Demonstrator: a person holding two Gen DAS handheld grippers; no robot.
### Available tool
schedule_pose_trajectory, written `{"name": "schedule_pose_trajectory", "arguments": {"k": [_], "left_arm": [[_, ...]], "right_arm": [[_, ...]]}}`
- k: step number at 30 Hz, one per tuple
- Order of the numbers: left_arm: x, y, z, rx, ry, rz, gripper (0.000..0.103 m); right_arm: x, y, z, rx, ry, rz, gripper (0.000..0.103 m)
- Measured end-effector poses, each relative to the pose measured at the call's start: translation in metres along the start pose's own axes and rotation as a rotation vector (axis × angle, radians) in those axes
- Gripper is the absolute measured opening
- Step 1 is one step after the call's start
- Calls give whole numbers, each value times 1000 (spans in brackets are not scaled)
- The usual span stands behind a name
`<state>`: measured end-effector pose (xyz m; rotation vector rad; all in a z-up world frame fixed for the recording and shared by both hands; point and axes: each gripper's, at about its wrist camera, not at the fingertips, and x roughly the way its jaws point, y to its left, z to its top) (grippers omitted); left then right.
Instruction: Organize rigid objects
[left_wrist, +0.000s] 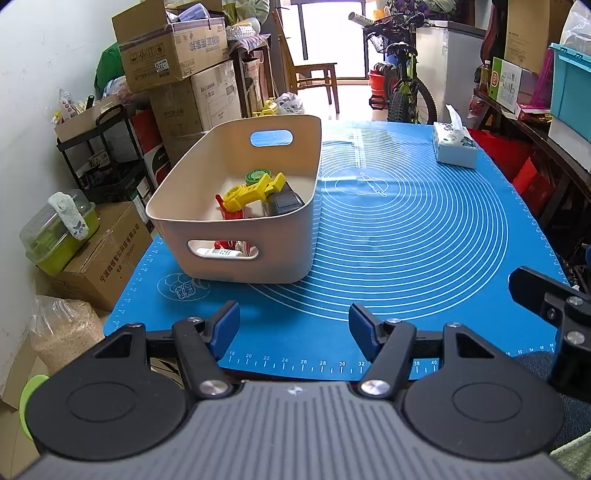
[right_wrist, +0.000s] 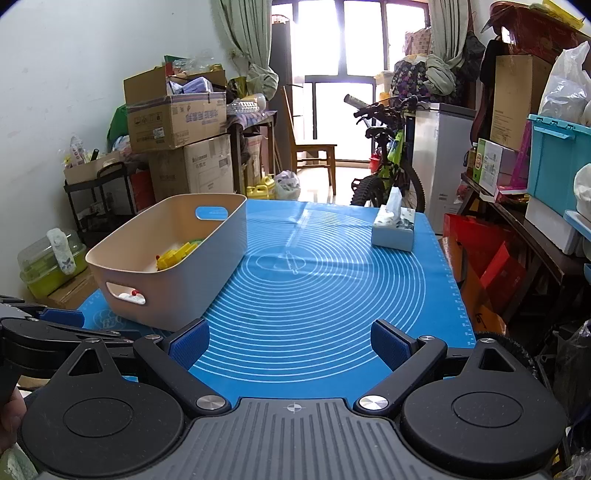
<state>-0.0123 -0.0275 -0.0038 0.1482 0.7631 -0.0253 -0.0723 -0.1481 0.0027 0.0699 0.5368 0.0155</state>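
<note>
Toys sit piled in the beige bin (left_wrist: 236, 221), which rests on the left part of the blue baking mat (left_wrist: 406, 240) that covers the tabletop. Inside the bin, a yellow plastic toy (left_wrist: 255, 192) lies on top, a green round lid (left_wrist: 258, 175) behind it, a dark grey block (left_wrist: 284, 203) to its right and a red piece (left_wrist: 232, 213) under it. Through the near handle slot a white tube (left_wrist: 219, 253) and more red plastic show. The rest of the mat is bare apart from a tissue box (left_wrist: 454, 146) at its far right corner, well apart from the bin.

The left claw (left_wrist: 293, 328) hangs over the near edge of the mat, just short of the bin, its blue pads spread with nothing between them. The right claw (right_wrist: 291, 341) is also spread and empty, over the ringed pattern to the right of the bin (right_wrist: 166, 266). In the right wrist view the left claw shows at the lower left edge, beside the bin's near corner.

Cardboard boxes (left_wrist: 173, 40) are stacked against the wall behind the bin, and a bicycle (left_wrist: 402, 81) stands beyond the far end of the tabletop
</note>
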Motion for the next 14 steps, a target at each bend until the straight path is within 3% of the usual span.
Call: {"name": "schedule_pose_trajectory", "arguments": {"k": [14], "left_arm": [[0,0,-1,0,-4,1,66]], "right_arm": [[2,0,-1,7,8,-1,94]]}}
